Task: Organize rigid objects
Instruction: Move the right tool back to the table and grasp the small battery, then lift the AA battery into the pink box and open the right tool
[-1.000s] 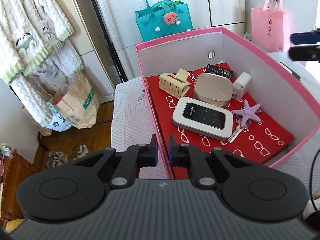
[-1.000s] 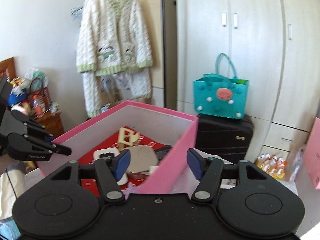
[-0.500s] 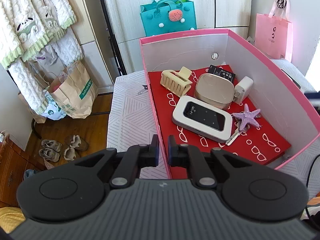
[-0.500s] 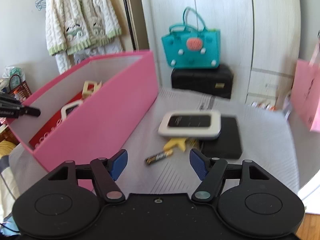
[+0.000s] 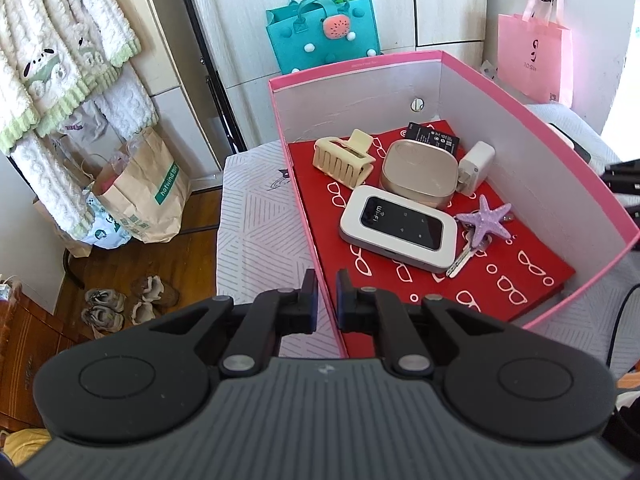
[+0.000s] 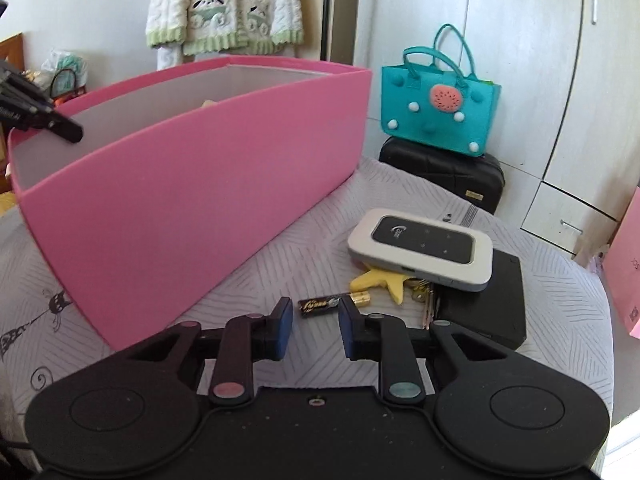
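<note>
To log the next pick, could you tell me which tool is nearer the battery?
Right. The right tool is closing just short of the battery; the left tool clamps the pink box wall.

Room: pale wardrobe doors (image 6: 520,60) along the far wall. Wood plank floor (image 5: 132,264) at left, with worn shoes (image 5: 120,304) on it. White knitted cardigan with green trim (image 5: 60,60) hanging at left. Brown paper bag (image 5: 148,192) on the floor below it. Teal felt tote (image 6: 440,108) atop a black suitcase (image 6: 444,168). Pink shopping bag (image 5: 534,60) hanging at right. Bright daylight from the right.
</note>
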The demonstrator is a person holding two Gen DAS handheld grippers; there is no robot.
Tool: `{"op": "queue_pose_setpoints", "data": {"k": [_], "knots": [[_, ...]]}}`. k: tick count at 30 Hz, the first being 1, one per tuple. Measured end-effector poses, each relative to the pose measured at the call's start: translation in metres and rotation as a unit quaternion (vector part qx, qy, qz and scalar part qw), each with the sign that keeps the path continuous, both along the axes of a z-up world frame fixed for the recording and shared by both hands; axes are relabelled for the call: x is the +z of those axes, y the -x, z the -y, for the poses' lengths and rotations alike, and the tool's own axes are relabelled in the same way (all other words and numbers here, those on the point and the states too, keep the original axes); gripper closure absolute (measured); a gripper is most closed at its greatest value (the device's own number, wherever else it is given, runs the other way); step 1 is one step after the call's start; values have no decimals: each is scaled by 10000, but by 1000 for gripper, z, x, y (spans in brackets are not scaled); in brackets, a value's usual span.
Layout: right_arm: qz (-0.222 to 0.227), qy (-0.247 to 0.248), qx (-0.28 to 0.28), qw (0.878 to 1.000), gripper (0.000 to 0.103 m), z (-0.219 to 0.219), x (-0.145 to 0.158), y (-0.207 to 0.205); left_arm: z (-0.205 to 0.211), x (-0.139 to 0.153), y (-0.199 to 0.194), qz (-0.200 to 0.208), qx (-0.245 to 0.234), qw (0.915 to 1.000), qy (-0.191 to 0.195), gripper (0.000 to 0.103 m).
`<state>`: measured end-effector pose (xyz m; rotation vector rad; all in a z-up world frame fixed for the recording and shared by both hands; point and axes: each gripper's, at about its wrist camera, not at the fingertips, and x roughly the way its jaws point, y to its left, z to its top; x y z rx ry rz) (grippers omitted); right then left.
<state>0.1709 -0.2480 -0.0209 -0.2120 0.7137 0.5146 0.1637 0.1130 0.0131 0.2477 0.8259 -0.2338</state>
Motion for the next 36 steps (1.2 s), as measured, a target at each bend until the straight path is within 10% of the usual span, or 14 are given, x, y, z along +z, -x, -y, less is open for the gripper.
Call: {"op": "queue_pose_setpoints", "data": {"k": [7, 22, 36], "knots": [[-128, -161, -92, 9997, 40, 7, -7, -11, -11, 3, -7, -216, 67, 9988, 438, 94], [416, 414, -158, 9982, 56, -17, 1, -1, -5, 7, -2, -105, 91, 9995, 277, 94], [1398, -319, -25, 9897, 56, -35, 100, 18, -9, 12, -1, 73, -59, 9997, 231, 95]]}}
